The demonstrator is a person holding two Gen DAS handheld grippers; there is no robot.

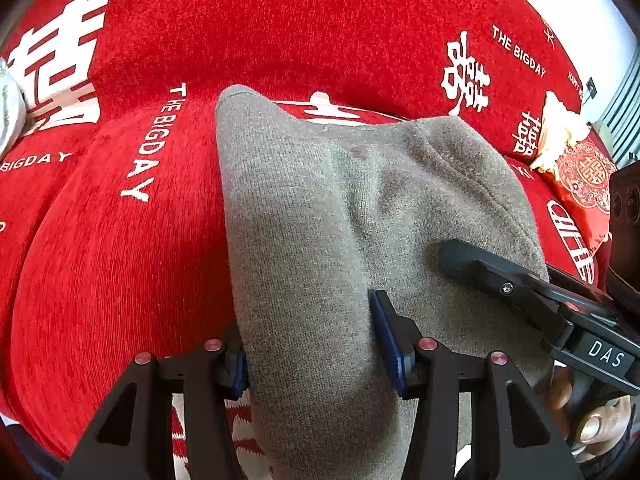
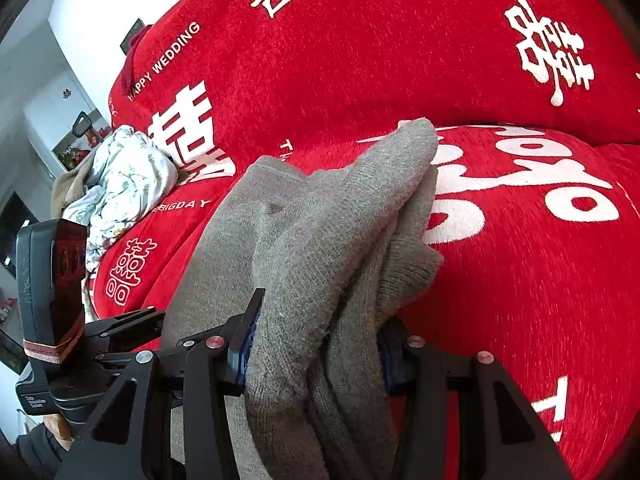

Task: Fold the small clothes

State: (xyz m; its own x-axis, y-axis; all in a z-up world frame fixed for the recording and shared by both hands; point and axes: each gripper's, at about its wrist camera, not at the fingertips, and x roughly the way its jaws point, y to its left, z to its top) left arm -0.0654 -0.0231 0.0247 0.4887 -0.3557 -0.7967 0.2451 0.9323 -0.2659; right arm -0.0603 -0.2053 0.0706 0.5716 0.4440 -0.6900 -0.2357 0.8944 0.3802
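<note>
Grey knit garment (image 1: 320,216): one item; we see it draped over the red sofa cover, reaching from both tongs forward toward the backrest.
Left tongs (image 1: 316,356): closed on the near edge of the grey knit garment, a thick fold of it filling the gap between the blue pads (image 1: 386,344).
Right tongs (image 2: 316,356): clamped on a bunch of several layers of the same garment (image 2: 340,220), which stands up ahead of the fingers; in the left wrist view the right tongs (image 1: 460,258) lie on the garment just right of the left tongs, and there we cannot tell how the fingers stand.
Red sofa cover (image 1: 280,40): one; white Chinese characters and the words "THE BIGDAY" and "HAPPY WEDDING"; it lies under and beyond both tongs.
Floral white cloth (image 2: 124,176): one crumpled heap, well to the left of the right tongs.
Red patterned cushion (image 1: 588,176): one, far right of the left tongs.
Containers: we count none in view.
</note>
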